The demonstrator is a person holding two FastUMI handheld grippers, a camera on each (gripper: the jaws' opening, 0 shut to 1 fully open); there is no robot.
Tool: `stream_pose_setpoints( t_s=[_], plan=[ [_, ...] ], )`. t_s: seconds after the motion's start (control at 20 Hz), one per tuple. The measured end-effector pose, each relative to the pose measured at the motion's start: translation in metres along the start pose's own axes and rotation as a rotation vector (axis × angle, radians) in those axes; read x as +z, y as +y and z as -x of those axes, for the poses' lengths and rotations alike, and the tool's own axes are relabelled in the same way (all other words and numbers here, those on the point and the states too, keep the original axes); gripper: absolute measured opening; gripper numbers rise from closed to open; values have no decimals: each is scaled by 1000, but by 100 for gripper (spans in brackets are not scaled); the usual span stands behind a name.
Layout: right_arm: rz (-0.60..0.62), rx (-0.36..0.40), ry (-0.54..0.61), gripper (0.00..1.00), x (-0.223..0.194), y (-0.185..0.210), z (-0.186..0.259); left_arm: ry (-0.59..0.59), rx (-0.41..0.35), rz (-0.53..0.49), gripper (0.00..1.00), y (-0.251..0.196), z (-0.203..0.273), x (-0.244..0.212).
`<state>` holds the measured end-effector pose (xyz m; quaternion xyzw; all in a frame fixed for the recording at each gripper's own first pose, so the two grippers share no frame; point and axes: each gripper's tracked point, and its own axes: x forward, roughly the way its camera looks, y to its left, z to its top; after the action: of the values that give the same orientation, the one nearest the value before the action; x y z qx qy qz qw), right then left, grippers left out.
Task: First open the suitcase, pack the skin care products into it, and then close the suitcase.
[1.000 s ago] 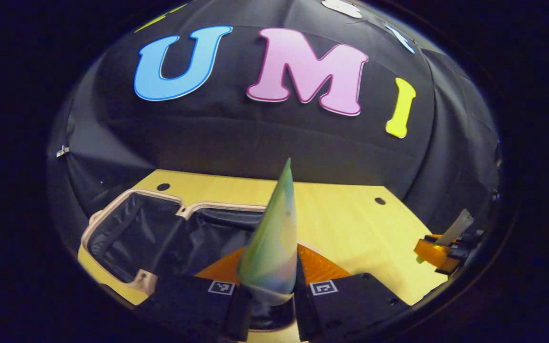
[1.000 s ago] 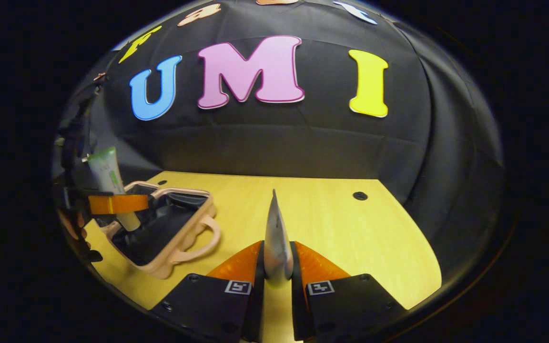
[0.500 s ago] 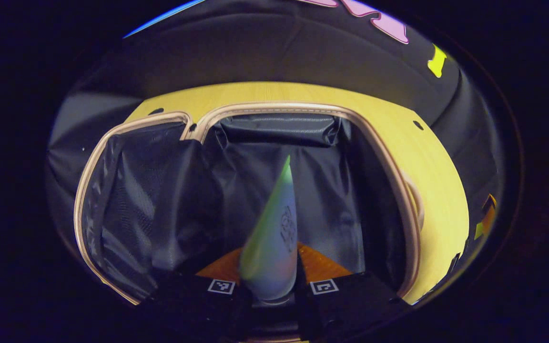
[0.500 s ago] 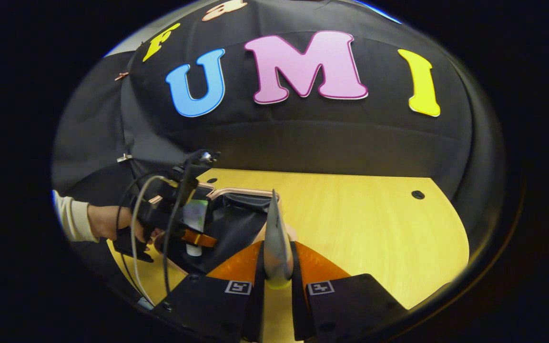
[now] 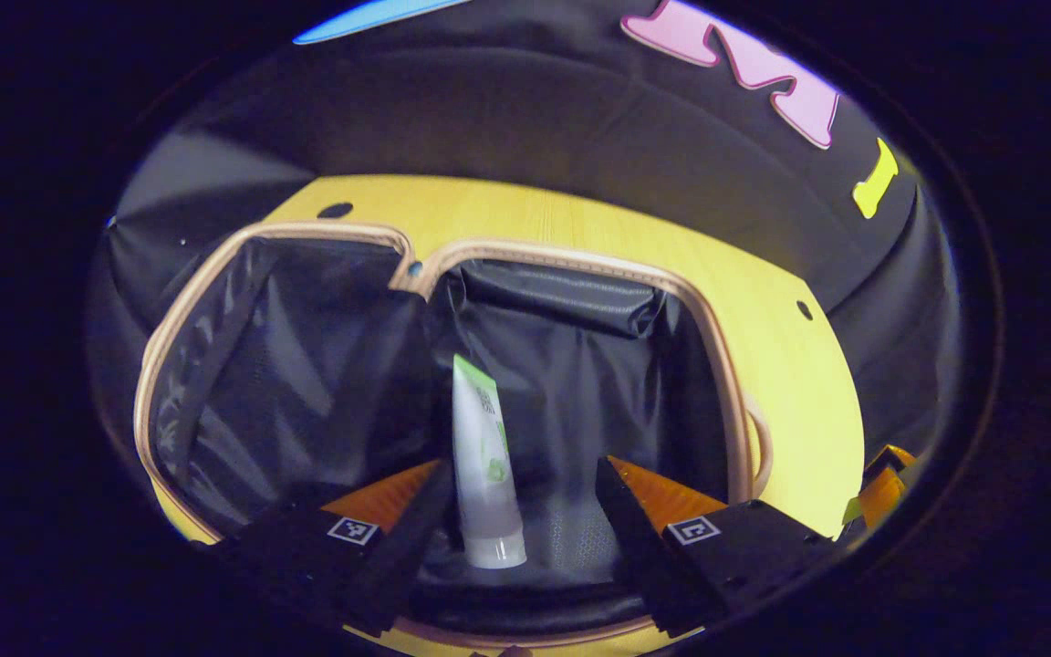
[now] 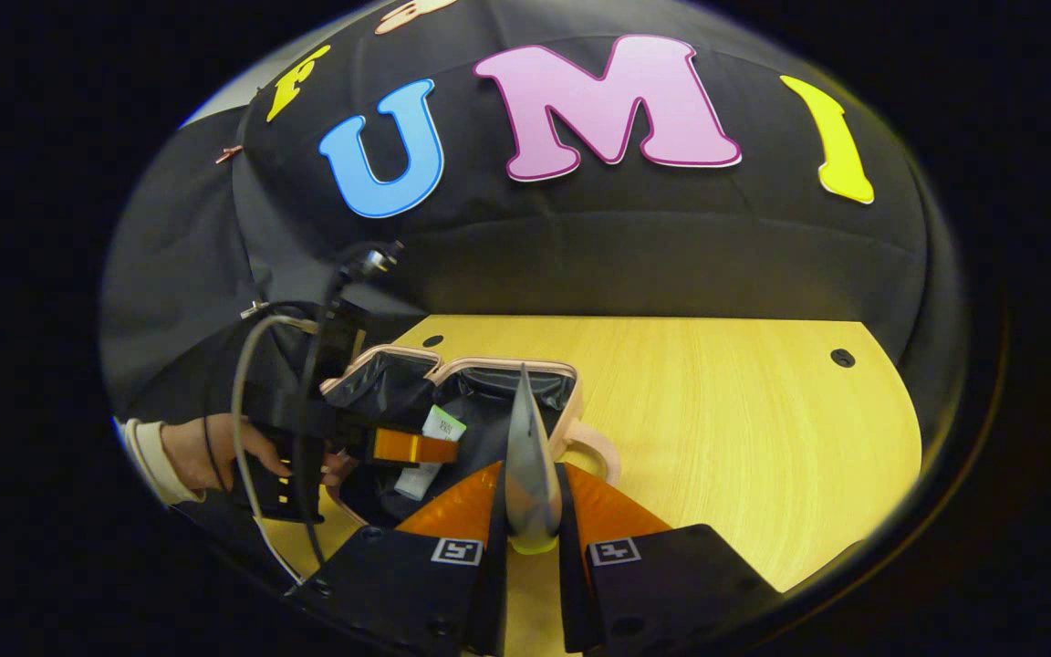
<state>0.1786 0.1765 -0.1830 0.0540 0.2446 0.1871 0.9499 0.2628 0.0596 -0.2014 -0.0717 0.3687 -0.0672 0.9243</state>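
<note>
The table (image 6: 717, 429) carries the suitcase (image 5: 215, 274), which lies open flat with both dark-lined halves facing up. A pale trim runs round each half, and a loop handle (image 6: 591, 449) projects from the side nearest the right gripper.

In the left gripper view, the left gripper (image 5: 518, 497) hangs over the suitcase's right-hand half with its fingers spread wide. Between them, touching neither, lies a white tube with green print (image 5: 483, 461). It rests on the lining with the cap toward the gripper and the flat crimped end pointing away. Its long axis runs roughly along the gripper's forward line. Judgement: the first product is packed, and this gripper is free to back out.

In the right gripper view, the right gripper (image 6: 530, 511) is clamped on a second, silvery tube (image 6: 526, 465), both orange fingers pressing its flat sides. The tube points forward and up, crimped edge on to the camera. The suitcase lies ahead and to the left of this gripper, with the left gripper (image 6: 411, 449) and the hand (image 6: 215, 452) holding it above the near edge.

The coming move depends on this relation:
- The right gripper must travel forward and left to bring the silvery tube over the open half.
- The left gripper occupies that space, so a collision is possible unless it withdraws first.
</note>
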Motion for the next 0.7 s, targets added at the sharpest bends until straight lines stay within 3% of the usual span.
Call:
stream_pose_setpoints(
  t_s=[0.15,0.25,0.5,0.7],
  plan=[
    [-5,22,44,28,-2,11,-14,-228,127,-64,96,51,56,43],
    [-33,39,105,27,-13,23,-29,-305,211,-78,96,90,91,43],
    [-116,93,301,28,-57,69,-84,-322,290,-42,96,145,146,8],
    [-144,17,454,27,-100,74,-126,-264,293,87,93,174,164,-34]
  ],
)
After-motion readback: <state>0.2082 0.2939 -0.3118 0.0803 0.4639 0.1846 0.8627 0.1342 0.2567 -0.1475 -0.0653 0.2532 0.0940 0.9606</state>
